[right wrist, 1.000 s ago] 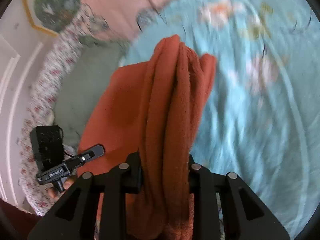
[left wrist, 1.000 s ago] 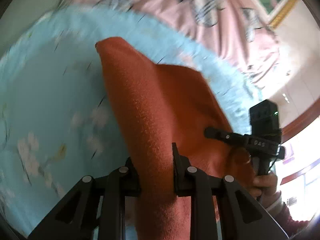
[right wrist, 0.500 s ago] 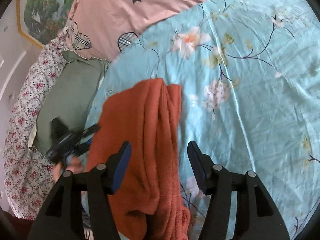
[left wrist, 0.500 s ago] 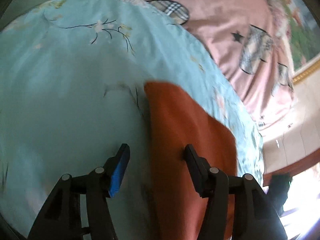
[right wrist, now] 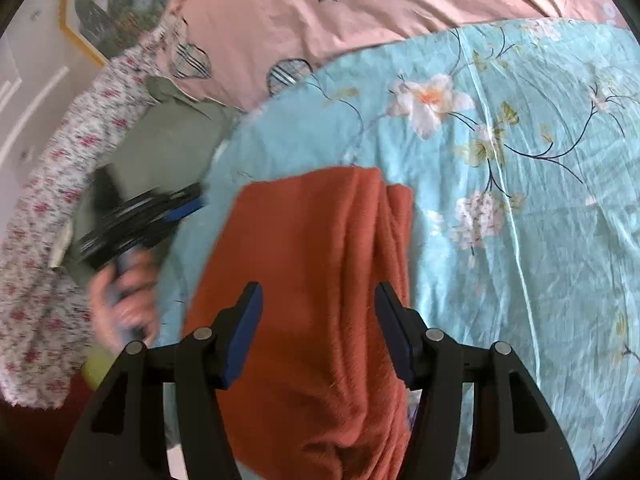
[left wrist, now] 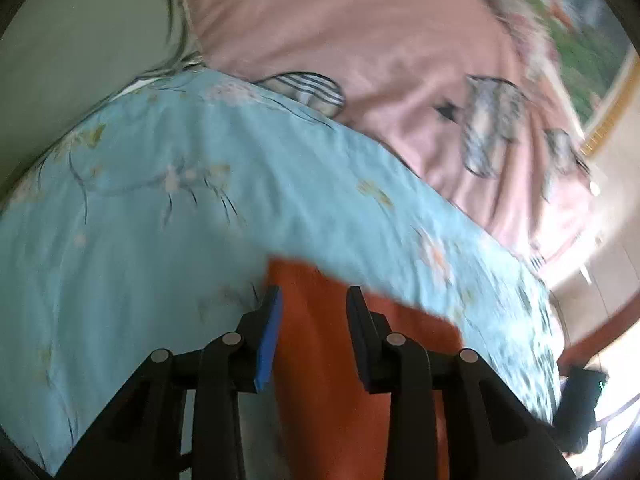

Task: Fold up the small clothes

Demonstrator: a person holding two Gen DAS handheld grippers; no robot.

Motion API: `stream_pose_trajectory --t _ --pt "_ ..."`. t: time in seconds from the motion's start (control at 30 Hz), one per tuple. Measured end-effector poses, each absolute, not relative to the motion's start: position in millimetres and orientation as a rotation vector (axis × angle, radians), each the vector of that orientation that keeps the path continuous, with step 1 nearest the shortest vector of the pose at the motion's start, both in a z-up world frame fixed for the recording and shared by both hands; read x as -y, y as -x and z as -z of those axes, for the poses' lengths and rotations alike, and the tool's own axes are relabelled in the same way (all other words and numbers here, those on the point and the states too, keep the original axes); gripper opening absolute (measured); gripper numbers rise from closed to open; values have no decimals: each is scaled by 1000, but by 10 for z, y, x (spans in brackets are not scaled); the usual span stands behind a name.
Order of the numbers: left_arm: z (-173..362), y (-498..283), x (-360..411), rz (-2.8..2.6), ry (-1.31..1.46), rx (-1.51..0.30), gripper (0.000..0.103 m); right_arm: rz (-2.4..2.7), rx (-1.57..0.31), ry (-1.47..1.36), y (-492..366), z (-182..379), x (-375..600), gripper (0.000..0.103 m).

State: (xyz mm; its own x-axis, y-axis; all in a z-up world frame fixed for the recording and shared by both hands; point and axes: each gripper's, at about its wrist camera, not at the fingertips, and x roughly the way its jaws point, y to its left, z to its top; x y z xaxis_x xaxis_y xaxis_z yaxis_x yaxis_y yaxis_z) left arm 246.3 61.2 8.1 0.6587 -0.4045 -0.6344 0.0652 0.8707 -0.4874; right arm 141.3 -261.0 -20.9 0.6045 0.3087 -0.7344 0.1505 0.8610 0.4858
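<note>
The right gripper [right wrist: 318, 320] hangs over the cloth [right wrist: 312, 280] with its jaws apart and closing a little; the rust-orange cloth shows in the gap between them, but the blue pads do not press on it. The cloth lies folded on the quilt [right wrist: 520, 208], a flat panel on the side toward 9 o'clock and a thicker bunch of folds running from 12 to 6 o'clock on the side toward 3 o'clock.

In the right wrist view the left gripper [right wrist: 176, 204] is a blurred dark shape at 9 o'clock from the cloth, held by a hand [right wrist: 124, 300], just off the cloth's edge. A green pillow [right wrist: 168, 148] sits behind it, and a flowered sheet [right wrist: 44, 240] runs along the far 9 o'clock side.

From the left wrist view, the left gripper [left wrist: 312, 300] has a narrow gap and its jaws are closing. The cloth [left wrist: 320, 380] fills the space seen between them, lying below, with nothing pinched. Its top edge is blurred against the quilt [left wrist: 160, 220]. A pink cover [left wrist: 380, 80] with plaid patches lies toward 12 o'clock, and a framed picture [left wrist: 592, 32] hangs at 2 o'clock.
</note>
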Motion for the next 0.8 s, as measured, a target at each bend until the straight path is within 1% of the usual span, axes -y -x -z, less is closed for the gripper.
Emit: stream_pose_trajectory --t 0.07,0.2,0.23,0.3,0.33,0.47,0.53,0.6,0.7,0.8 --pt "-71 -2206 -516 318 452 -821 32 -95 -949 -544 -1475 275 2599 49" --pt "-12 -1653 -370 406 445 -831 32 -80 -989 -513 -1604 395 2550 47" --pt "14 -1552 -363 432 454 -840 32 -74 -998 -509 -1630 423 2548 45" --pt "70 -1398 -279 478 451 -865 32 -60 -1019 -517 -1684 482 2565 20" --pt "78 -1345 -248 484 439 -869 32 -70 -1015 -532 -1687 459 2572 12" --pt "71 -1175 -112 518 387 -875 32 -159 -815 -563 -1460 -112 2517 11" --pt "74 -1118 -73 537 375 -873 32 -132 -767 -530 -1344 -269 2513 11" --pt "134 -1088 -40 530 365 -889 32 -95 -795 -535 -1307 -150 2596 11" --pt "220 -1078 -22 543 386 -921 32 -51 -888 -606 -1309 263 2749 11" --pt "195 -1033 16 551 371 -918 32 -53 -899 -617 -1328 354 2739 11"
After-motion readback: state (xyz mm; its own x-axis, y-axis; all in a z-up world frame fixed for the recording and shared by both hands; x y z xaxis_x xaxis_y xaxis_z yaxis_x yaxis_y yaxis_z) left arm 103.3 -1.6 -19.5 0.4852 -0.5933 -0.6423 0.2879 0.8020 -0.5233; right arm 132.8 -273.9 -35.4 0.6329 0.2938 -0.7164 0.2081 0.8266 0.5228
